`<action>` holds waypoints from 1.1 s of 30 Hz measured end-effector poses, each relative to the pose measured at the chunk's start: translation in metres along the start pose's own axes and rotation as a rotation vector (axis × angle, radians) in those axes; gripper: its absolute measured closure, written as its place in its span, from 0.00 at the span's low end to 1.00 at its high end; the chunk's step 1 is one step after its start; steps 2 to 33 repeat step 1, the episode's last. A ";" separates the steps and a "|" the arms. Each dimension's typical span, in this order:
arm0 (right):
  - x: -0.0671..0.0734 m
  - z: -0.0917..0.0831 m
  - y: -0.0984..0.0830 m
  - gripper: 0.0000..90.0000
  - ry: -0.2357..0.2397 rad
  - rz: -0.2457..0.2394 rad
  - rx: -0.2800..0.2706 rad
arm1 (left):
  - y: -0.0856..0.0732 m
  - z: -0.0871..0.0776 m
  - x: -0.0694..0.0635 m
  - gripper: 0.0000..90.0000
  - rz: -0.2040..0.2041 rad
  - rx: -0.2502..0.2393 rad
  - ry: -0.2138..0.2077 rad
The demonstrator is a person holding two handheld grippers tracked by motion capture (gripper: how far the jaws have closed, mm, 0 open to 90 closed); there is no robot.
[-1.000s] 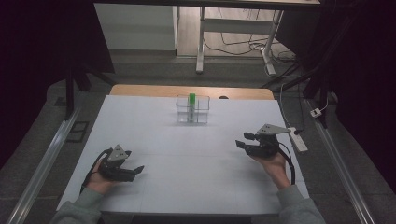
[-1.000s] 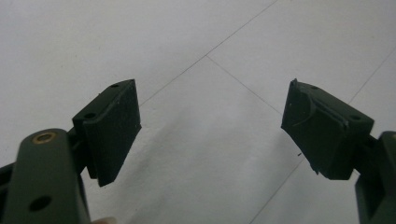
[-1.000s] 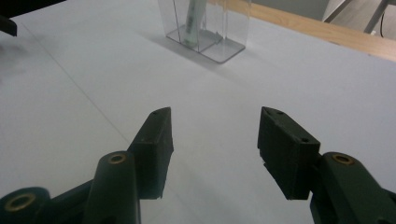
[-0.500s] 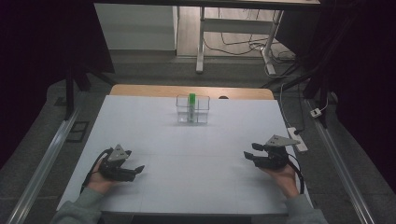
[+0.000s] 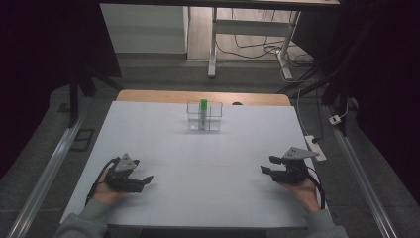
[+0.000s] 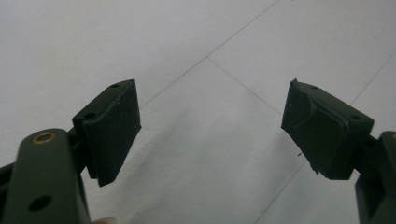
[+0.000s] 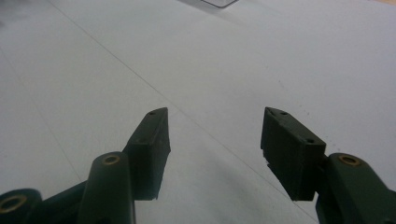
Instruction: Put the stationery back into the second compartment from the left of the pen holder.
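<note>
On the white table (image 5: 208, 163), left tool (image 5: 144, 180) and right tool (image 5: 267, 165) gape wide, empty.

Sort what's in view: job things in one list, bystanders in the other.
Likely the job (none stated):
clear container on the table
green item standing in it
left gripper, right gripper, both open

Lying about:
power strip
floor cables

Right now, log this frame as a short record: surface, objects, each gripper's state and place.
surface: white table
objects: clear container at the far middle, upright green item inside
left gripper: open, holding nothing, near left corner, low over the table
right gripper: open, holding nothing, near right side
contact with container: none
</note>
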State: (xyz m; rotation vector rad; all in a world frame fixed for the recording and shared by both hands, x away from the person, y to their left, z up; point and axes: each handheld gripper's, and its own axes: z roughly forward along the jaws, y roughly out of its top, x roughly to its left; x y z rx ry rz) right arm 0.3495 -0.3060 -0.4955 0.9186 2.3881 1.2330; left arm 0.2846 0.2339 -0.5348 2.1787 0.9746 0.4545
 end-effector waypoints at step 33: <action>0.000 0.000 0.000 0.45 0.000 -0.001 0.003 | 0.000 0.000 0.000 0.21 0.000 0.000 0.000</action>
